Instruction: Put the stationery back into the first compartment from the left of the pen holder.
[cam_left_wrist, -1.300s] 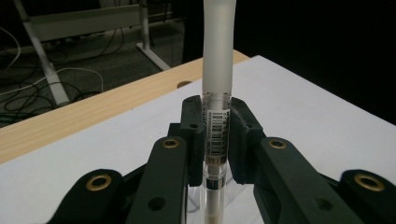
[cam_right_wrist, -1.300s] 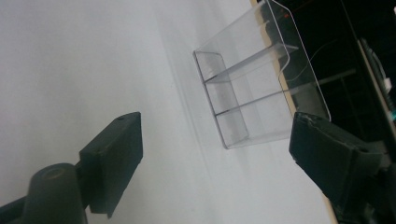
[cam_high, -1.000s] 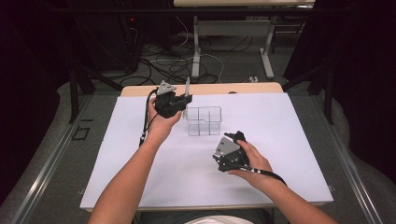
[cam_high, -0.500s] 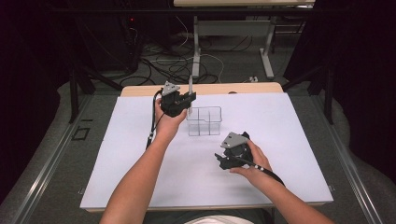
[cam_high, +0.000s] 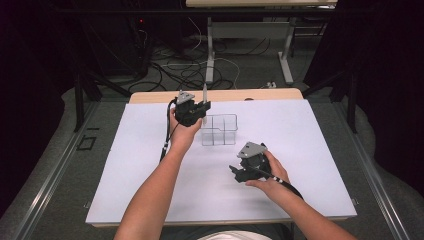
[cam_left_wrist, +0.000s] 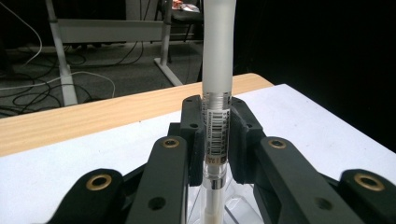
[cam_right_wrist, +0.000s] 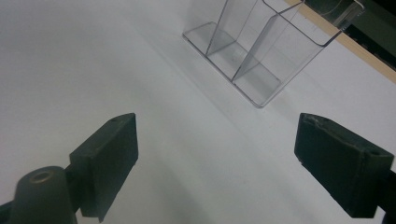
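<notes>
The left gripper (cam_left_wrist: 217, 135) pinches a pen (cam_left_wrist: 217, 70) upright between its fingers (cam_left_wrist: 194, 126), the long axis vertical, frosted cap end pointing up and barcoded barrel caught in the grip, the lower end hanging over a clear divided organizer (cam_high: 218, 129) at the far side of the white-covered bench (cam_high: 125, 165). To the right and nearer the person, the right gripper (cam_right_wrist: 215, 158) hovers with fingers (cam_right_wrist: 109, 154) spread wide and empty, facing the organizer.

Clear divided box (cam_high: 219, 129) mid-table, white sheet (cam_high: 125, 165) bare all round it
</notes>
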